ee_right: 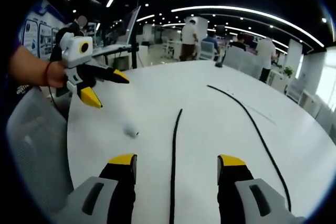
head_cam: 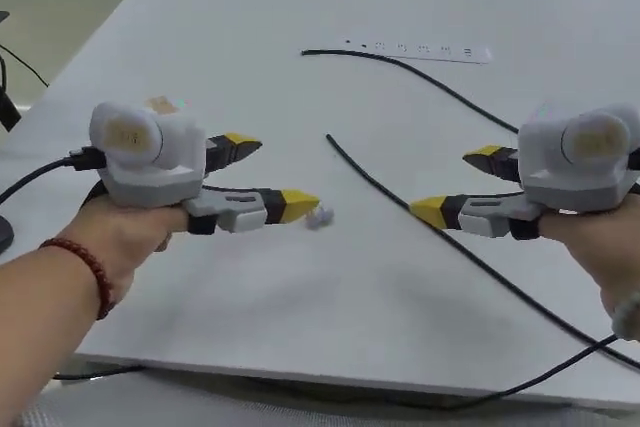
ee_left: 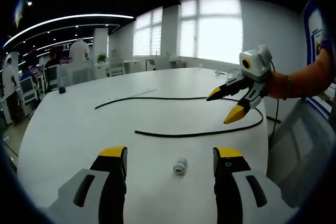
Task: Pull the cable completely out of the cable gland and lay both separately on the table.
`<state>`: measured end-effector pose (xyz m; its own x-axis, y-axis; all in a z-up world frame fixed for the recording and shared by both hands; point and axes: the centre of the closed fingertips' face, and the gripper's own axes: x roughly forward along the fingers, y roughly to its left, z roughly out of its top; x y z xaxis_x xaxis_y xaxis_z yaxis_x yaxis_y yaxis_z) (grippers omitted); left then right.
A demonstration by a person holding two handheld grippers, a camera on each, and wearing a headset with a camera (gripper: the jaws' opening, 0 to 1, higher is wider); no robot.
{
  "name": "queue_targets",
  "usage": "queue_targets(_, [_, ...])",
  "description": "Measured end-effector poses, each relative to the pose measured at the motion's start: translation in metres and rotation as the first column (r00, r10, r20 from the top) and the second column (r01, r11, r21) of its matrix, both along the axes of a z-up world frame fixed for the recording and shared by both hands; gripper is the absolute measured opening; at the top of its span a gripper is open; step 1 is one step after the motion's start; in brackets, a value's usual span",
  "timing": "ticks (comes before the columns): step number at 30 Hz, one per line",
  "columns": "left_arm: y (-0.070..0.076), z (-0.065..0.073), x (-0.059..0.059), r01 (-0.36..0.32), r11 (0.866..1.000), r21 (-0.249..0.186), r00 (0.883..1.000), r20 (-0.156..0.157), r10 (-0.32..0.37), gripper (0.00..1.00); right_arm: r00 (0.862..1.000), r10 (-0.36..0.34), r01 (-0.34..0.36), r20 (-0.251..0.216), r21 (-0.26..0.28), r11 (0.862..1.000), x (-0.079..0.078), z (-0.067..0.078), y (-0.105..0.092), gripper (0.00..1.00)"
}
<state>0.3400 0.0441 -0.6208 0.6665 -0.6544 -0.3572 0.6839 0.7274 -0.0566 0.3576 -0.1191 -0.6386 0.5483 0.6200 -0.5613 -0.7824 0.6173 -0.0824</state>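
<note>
A small white cable gland lies on the white table, just off the lower fingertip of my left gripper. That gripper is open and holds nothing. The black cable lies apart from the gland and runs diagonally toward the table's near right edge. My right gripper is open over the cable, nothing between its fingers. In the left gripper view the gland sits between my open jaws, with the cable beyond it. In the right gripper view the cable runs up between my jaws and the gland lies to its left.
A second black cable curves across the far part of the table, beside a flat white strip. The table's near edge is close. Several people and chairs stand in the background.
</note>
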Motion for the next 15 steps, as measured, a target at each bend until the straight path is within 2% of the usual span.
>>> queue_targets(1, [0.001,0.006,-0.002,-0.010,1.000,-0.016,1.000,0.017,0.011,0.68,1.000,-0.008,0.008,0.007,0.003,1.000,-0.003,0.002,-0.003,0.63])
queue_targets(7, [0.011,0.019,-0.012,-0.065,0.997,-0.035,0.998,0.024,0.066,0.68,0.999,-0.047,0.047,0.004,0.014,0.999,-0.023,0.008,-0.014,0.66])
queue_targets(11, [0.011,0.030,-0.019,-0.083,0.996,-0.035,0.996,0.041,0.084,0.69,0.998,-0.068,0.068,0.006,0.024,0.997,-0.033,0.014,-0.019,0.69])
queue_targets(15, [0.013,0.037,-0.027,-0.106,0.994,-0.042,0.993,0.043,0.107,0.68,0.997,-0.076,0.076,0.021,0.027,0.997,-0.043,0.022,-0.024,0.70])
